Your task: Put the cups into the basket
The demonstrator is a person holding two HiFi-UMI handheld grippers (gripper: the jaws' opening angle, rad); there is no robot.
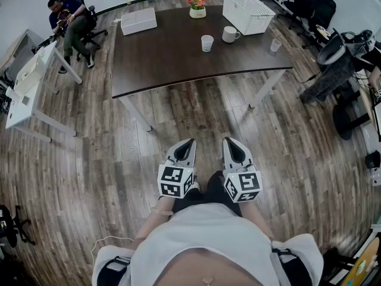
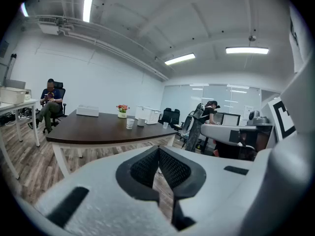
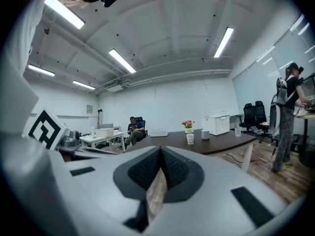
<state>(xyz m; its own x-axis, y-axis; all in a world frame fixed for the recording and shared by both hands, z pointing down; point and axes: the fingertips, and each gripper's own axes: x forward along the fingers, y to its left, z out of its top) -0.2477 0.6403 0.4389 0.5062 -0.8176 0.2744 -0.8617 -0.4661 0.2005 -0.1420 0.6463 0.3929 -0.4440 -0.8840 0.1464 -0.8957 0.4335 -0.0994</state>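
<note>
L gripper [image 1: 186,143] & R gripper [image 1: 233,142] both closed tight, nothing btwn jaws; bench [image 1: 172,58] w/ cups [image 1: 206,43] & basket [image 1: 248,12] well ahead of them.

White basket [image 1: 249,12], white mug [image 1: 230,34], dark brown table [image 1: 172,55], streaky grey-brown plank floor [image 1: 89,159].

Left gripper [image 1: 191,141], right gripper [image 1: 228,140]: grey-white shells, black ribbed pads [image 2: 142,168], black-white marker cubes [image 1: 174,180]; white shirt [image 1: 208,234].
</note>
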